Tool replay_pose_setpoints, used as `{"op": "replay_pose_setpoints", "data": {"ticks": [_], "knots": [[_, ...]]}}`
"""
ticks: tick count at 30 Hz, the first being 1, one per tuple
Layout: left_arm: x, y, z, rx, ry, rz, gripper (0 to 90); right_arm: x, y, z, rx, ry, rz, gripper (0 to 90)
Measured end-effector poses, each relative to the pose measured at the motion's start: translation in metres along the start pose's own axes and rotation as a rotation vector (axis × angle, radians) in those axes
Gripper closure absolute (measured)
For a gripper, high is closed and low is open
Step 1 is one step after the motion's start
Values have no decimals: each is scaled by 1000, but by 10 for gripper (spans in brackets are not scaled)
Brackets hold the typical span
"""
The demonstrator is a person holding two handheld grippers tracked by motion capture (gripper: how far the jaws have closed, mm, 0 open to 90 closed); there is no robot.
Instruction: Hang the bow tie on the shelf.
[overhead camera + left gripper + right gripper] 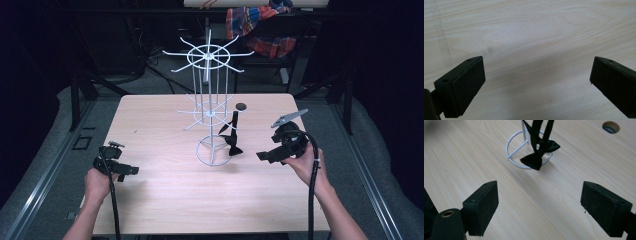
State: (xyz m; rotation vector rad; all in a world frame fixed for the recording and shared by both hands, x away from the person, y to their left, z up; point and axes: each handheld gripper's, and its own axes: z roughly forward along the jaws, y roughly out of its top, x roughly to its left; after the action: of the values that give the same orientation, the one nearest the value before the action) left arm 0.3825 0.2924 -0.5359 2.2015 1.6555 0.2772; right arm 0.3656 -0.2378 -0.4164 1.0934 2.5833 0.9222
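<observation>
Two grippers, jaws wide and empty: your right gripper (261,156) lies nearer the bow tie (537,155), hanging upper centre on the rack (209,90); left gripper (131,171) idles.

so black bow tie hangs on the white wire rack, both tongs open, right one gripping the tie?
Not gripping. The right tongs are open and empty, short of the black bow tie on the white wire rack, per the right gripper view. Left tongs open too.

Bow tie (231,141) hangs on rack (210,107), mid-table (160,185).
</observation>
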Motion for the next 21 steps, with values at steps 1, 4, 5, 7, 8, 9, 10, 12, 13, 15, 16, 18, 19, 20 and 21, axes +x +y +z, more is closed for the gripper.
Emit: {"op": "replay_pose_setpoints", "data": {"ticks": [1,4,5,7,8,9,10,12,13,15,16,18,19,20,21], "knots": [[-1,0,0,-2,-2,1,0,0,-4,-1,5,-5,2,126],[-1,0,1,-4,3,5,0,0,-8,-1,15,-9,6,120],[-1,0,1,0,6,8,0,0,-14,-1,24,-9,3,113],[-1,0,2,2,6,8,0,0,-16,-1,31,-11,1,107],[-1,0,2,6,1,7,0,0,-21,1,42,-15,0,92],[-1,0,2,6,1,11,0,0,-24,1,50,-12,-1,81],[-1,0,1,4,1,11,0,-1,-28,2,55,-16,10,57],[-1,0,1,1,2,14,0,-2,-33,2,60,-21,14,34],[-1,0,1,0,1,11,0,-2,-36,3,65,-31,12,33],[-1,0,2,3,0,9,0,-2,-42,4,82,-38,10,23],[-1,0,2,3,0,9,0,-2,-42,4,82,-38,10,23],[-1,0,3,3,-3,13,0,-4,-52,6,105,-42,24,12],[-2,0,3,3,-3,14,0,-5,-56,6,117,-37,30,14],[-2,1,3,2,-2,18,0,-6,-59,6,119,-29,41,14],[-2,1,3,4,-2,18,0,-7,-62,5,116,-27,49,14]]}}
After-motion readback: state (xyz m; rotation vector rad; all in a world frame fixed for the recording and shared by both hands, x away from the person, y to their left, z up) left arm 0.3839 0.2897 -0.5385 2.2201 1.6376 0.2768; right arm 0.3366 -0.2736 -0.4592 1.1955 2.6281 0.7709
